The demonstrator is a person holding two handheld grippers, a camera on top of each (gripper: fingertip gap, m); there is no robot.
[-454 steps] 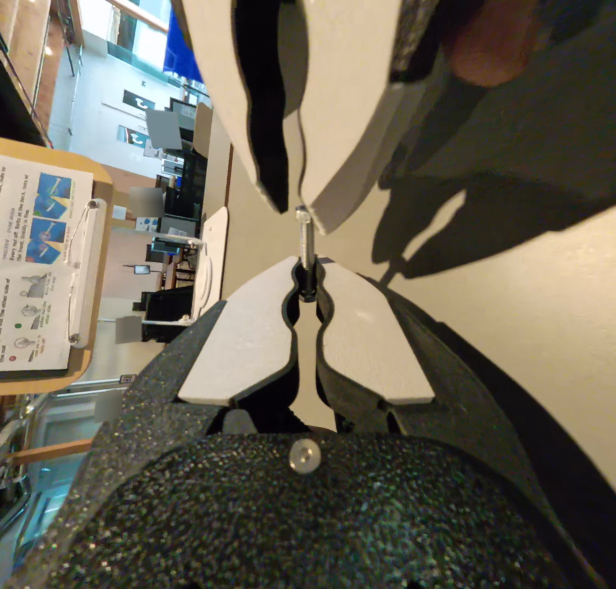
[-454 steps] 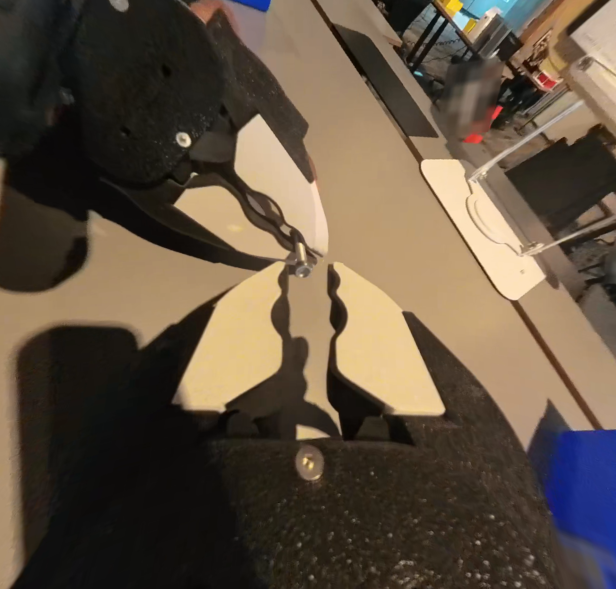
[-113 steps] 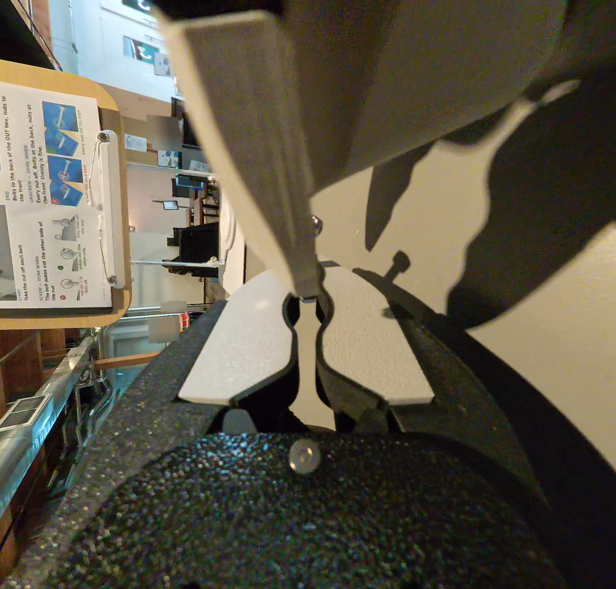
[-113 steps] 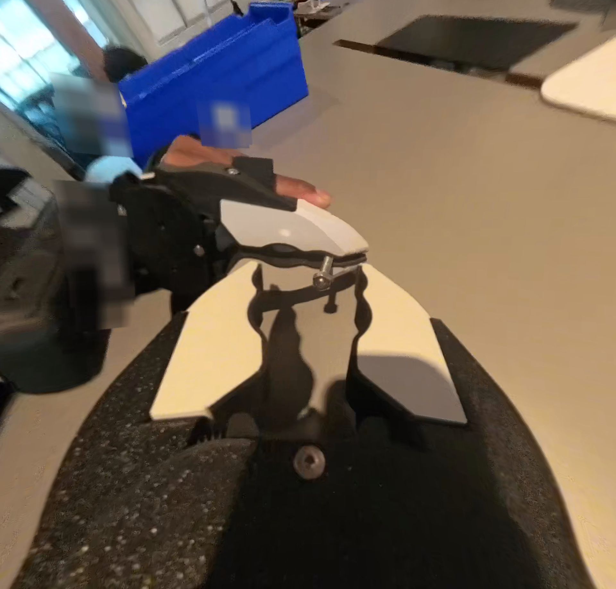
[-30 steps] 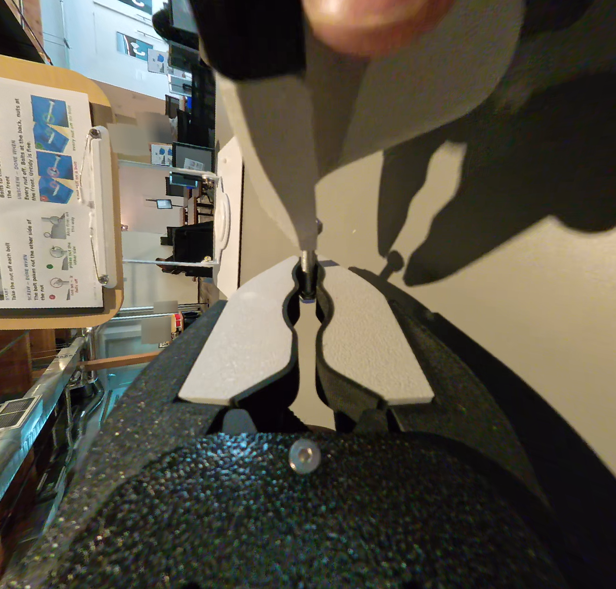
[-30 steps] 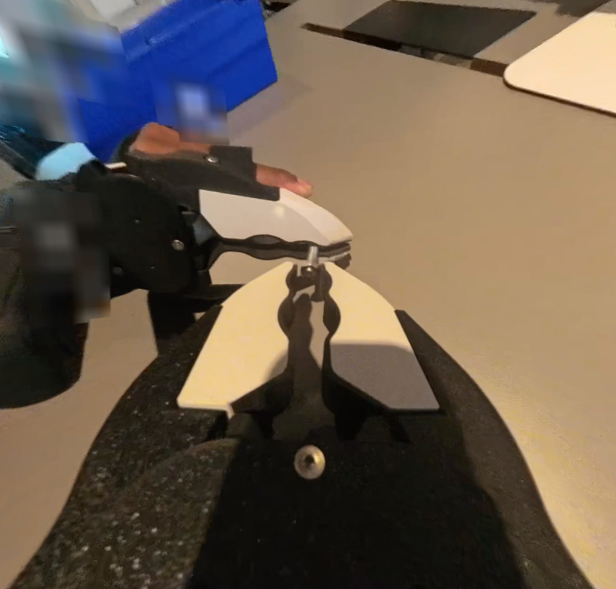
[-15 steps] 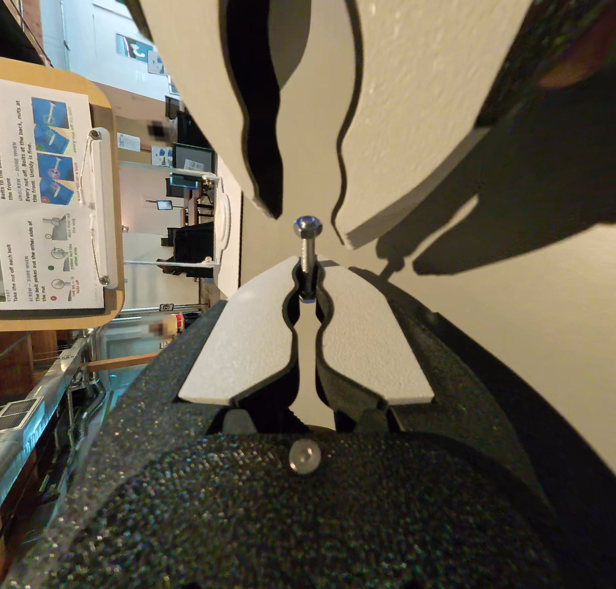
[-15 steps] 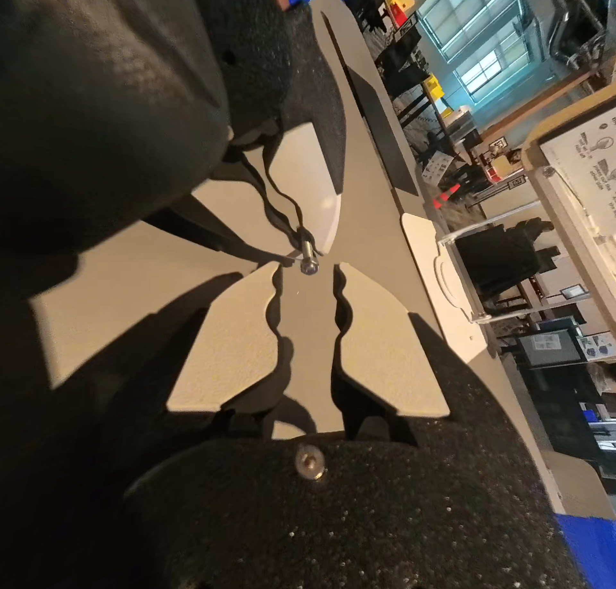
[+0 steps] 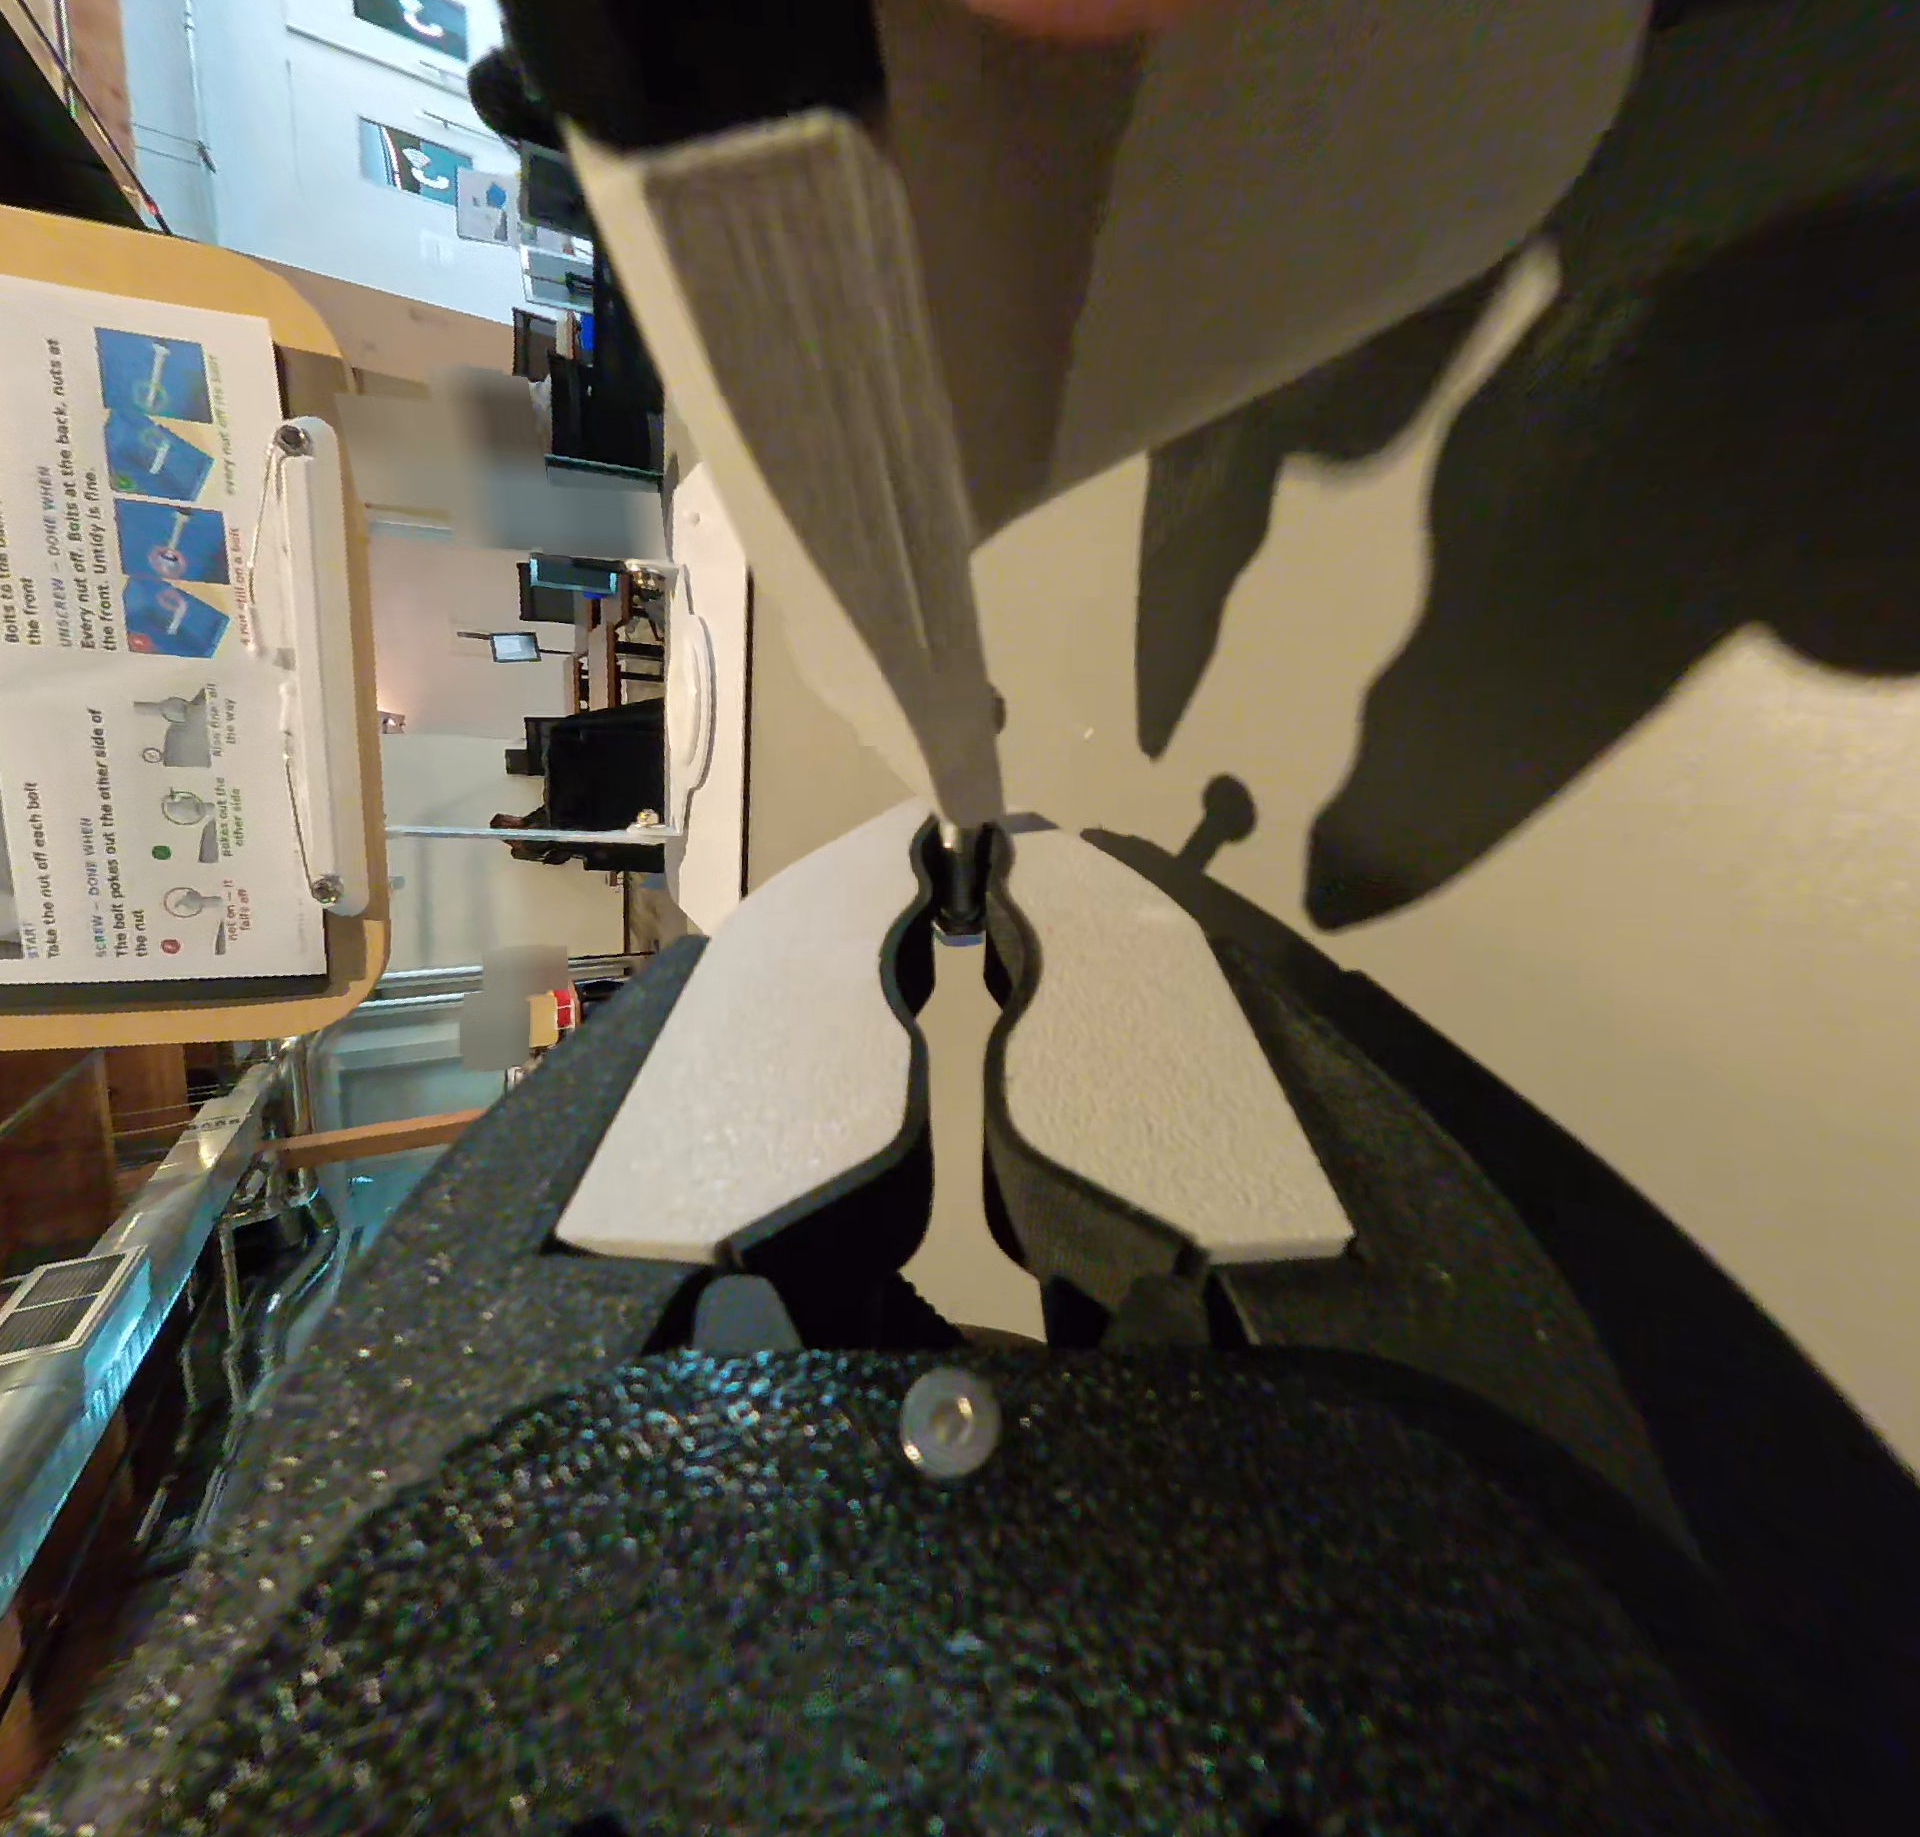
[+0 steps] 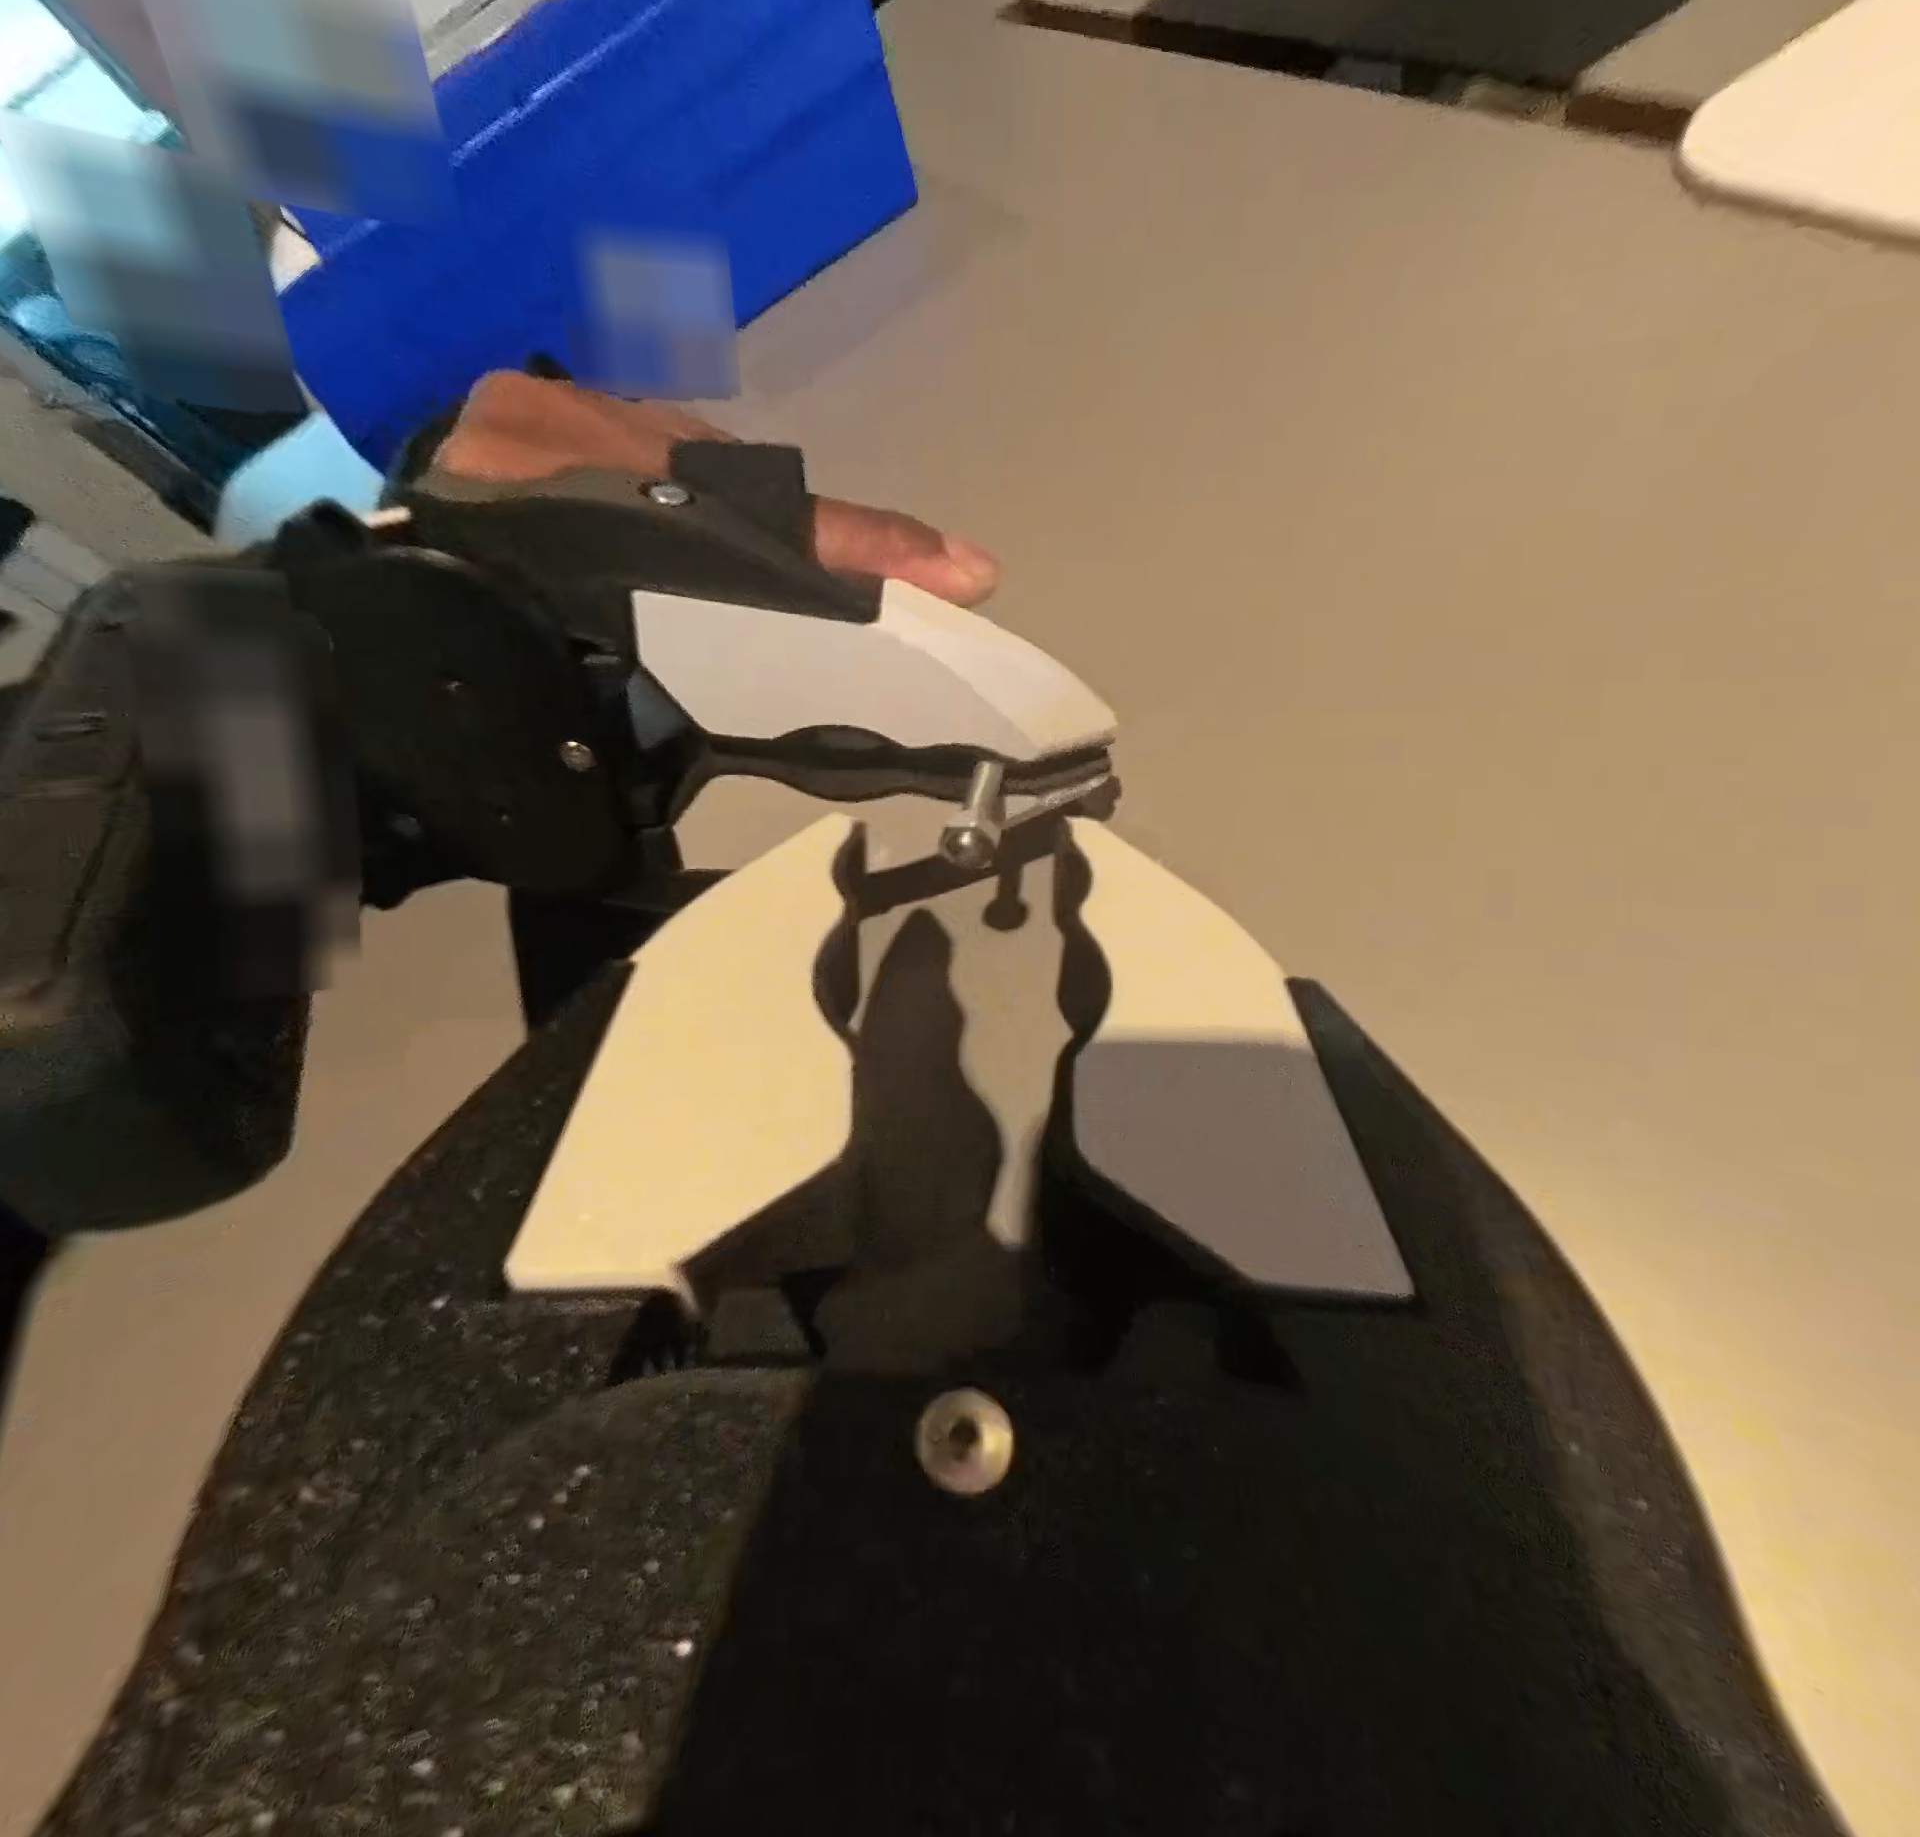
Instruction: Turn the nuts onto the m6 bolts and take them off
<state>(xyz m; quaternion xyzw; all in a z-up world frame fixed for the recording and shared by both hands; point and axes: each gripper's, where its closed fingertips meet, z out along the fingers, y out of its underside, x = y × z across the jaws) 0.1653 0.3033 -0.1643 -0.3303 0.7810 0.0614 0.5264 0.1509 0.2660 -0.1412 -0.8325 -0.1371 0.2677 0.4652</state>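
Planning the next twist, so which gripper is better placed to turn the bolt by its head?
Right. The left gripper is shut on the bolt, keeping it steady. The right gripper is open with the bolt's head between its fingertips, so it likely only needs to close and rotate.

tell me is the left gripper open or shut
Shut on the bolt: the left gripper pinches the shank between its fingertips, and the head sticks out past them.

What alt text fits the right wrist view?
The left tool, held in a hand, grips a silver bolt just ahead of the open right tool above a beige table; a blue bin stands behind.
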